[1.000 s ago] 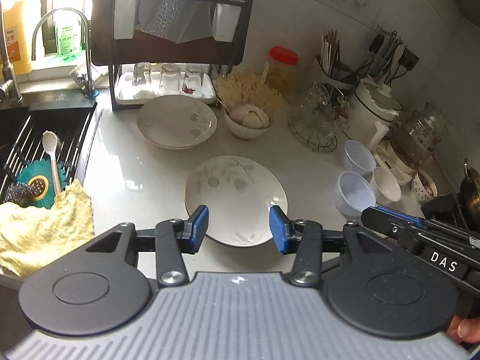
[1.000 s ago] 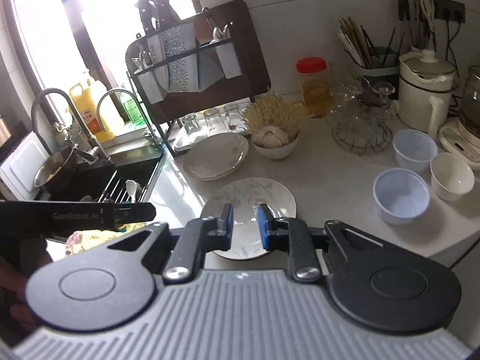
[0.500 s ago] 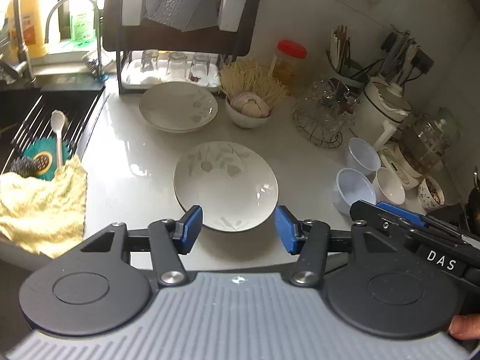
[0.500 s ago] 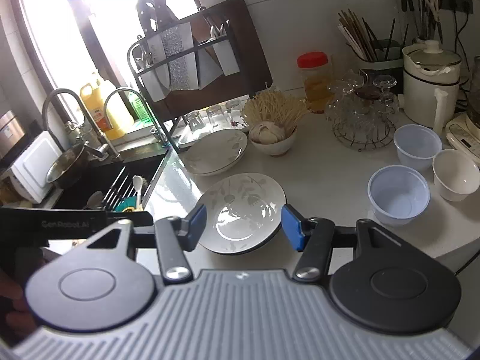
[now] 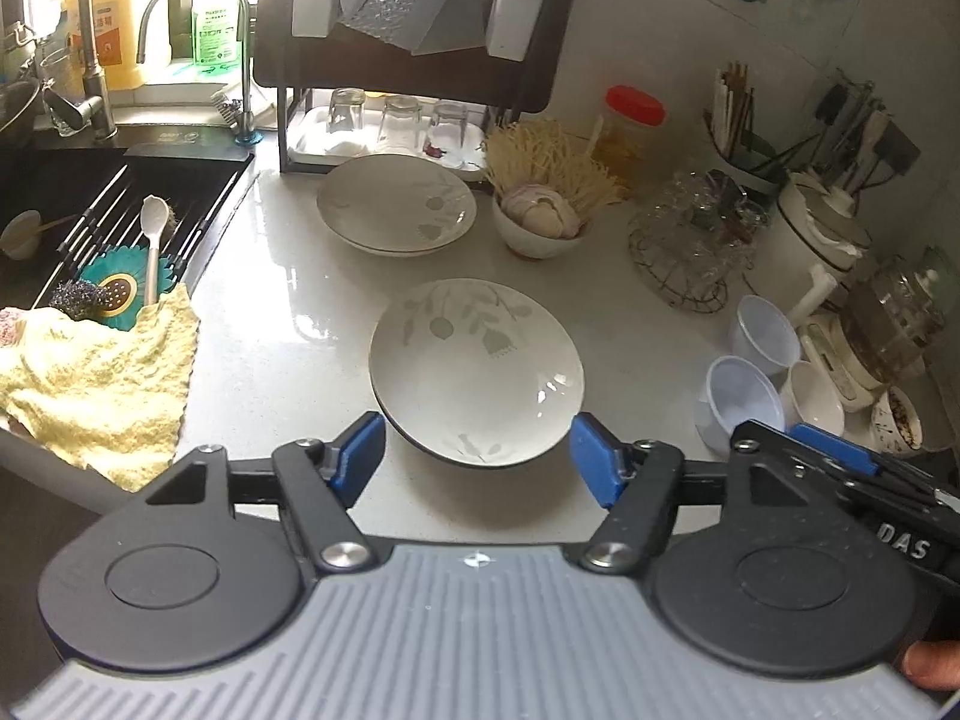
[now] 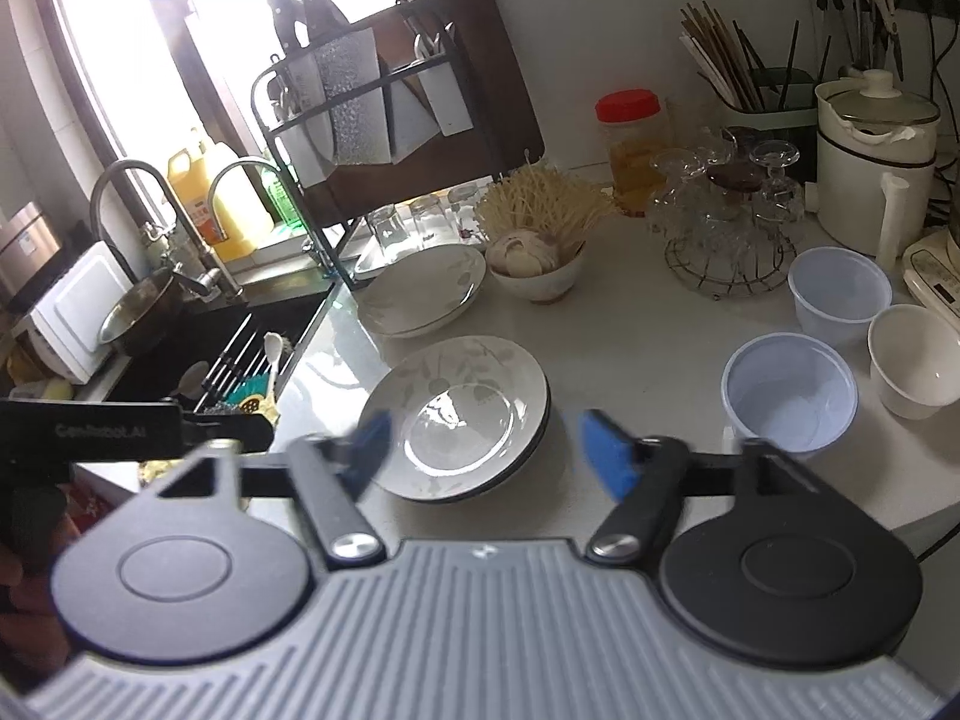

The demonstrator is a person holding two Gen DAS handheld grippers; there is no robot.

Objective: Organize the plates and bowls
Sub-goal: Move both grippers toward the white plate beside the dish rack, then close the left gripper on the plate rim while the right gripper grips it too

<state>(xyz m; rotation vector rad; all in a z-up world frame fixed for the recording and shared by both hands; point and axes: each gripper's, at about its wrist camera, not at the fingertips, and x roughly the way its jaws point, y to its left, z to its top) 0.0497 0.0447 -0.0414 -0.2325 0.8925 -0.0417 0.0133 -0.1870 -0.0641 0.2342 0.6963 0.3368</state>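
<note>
A white leaf-patterned plate (image 5: 474, 366) lies on the counter near the front edge; it also shows in the right wrist view (image 6: 456, 417). A second patterned plate (image 5: 396, 204) lies behind it by the dish rack, and shows in the right wrist view (image 6: 423, 288). Two pale blue plastic bowls (image 6: 789, 393) (image 6: 840, 285) and a white bowl (image 6: 915, 360) stand at the right. My left gripper (image 5: 477, 459) is open and empty, just short of the near plate. My right gripper (image 6: 483, 447) is open and empty, above the same plate's near rim.
A black sink (image 5: 90, 204) with a drain rack, spoon and yellow cloth (image 5: 96, 384) is at the left. A dish rack (image 5: 414, 60) with glasses stands at the back. A bowl of garlic (image 5: 540, 222), a glass stand (image 5: 696, 246) and a white pot (image 6: 876, 162) crowd the right.
Both grippers opened wider; the right one went from nearly shut to wide open. Both views pulled back slightly, and the near plate now sits between the fingers.
</note>
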